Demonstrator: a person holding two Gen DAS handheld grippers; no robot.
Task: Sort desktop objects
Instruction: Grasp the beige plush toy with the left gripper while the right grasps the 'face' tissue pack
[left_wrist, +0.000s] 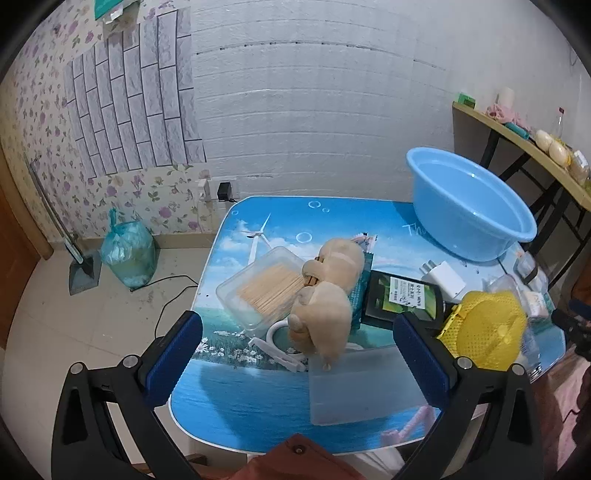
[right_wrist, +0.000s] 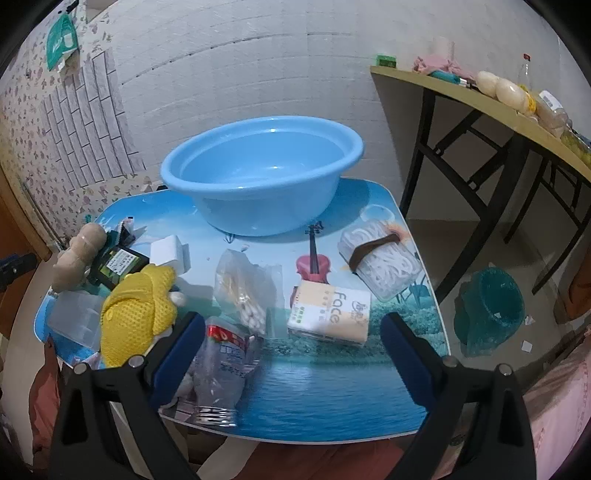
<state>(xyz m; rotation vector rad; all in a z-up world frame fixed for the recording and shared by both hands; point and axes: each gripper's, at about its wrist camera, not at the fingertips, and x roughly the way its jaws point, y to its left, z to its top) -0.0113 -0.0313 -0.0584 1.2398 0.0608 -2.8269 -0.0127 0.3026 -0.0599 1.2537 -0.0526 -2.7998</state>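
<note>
A small table (left_wrist: 240, 410) with a sea-and-sky print carries scattered items and an empty blue basin (left_wrist: 469, 206) (right_wrist: 266, 173) at its far side. In the left wrist view, a beige plush toy (left_wrist: 328, 295) lies beside a clear box of wooden sticks (left_wrist: 266, 291), a dark green packet (left_wrist: 402, 299), a white charger (left_wrist: 445, 277) and a yellow mesh item (left_wrist: 487, 328). My left gripper (left_wrist: 295, 354) hangs open above the near edge. The right wrist view shows a tissue pack (right_wrist: 328, 314), a clear box with a brown band (right_wrist: 380, 258) and plastic bags (right_wrist: 247, 291). My right gripper (right_wrist: 291, 354) is open, holding nothing.
A frosted plastic lid (left_wrist: 362, 387) lies at the near edge. A second table (right_wrist: 498, 110) with bottles and round objects stands to the right. On the floor are a teal bin (right_wrist: 491, 314), a tied rubbish bag (left_wrist: 127, 251) and a black cable (left_wrist: 173, 299).
</note>
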